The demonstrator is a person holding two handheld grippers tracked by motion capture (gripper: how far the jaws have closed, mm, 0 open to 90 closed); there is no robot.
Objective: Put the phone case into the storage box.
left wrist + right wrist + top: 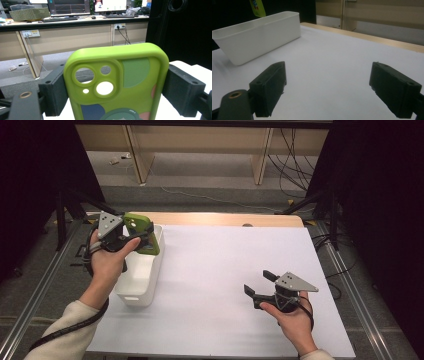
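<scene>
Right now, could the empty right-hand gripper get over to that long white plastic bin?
Probably yes. The right gripper has its jaws open with nothing between them, and bare white tabletop lies between it and the long white plastic bin. The left gripper, clamping a green phone case, hovers over the bin's far end.

Between your two hands the white table [220, 270] lies bare, so you can pass a gripper freely across the middle and toward the far edge. At your left side the white bin [142, 275] stands on the table's edge; its walls block a low sideways move there. The green phone case [142, 232], clamped in the left gripper [131, 236], hangs above the bin's far end. The right gripper [260, 282] has open table before its spread jaws.
</scene>
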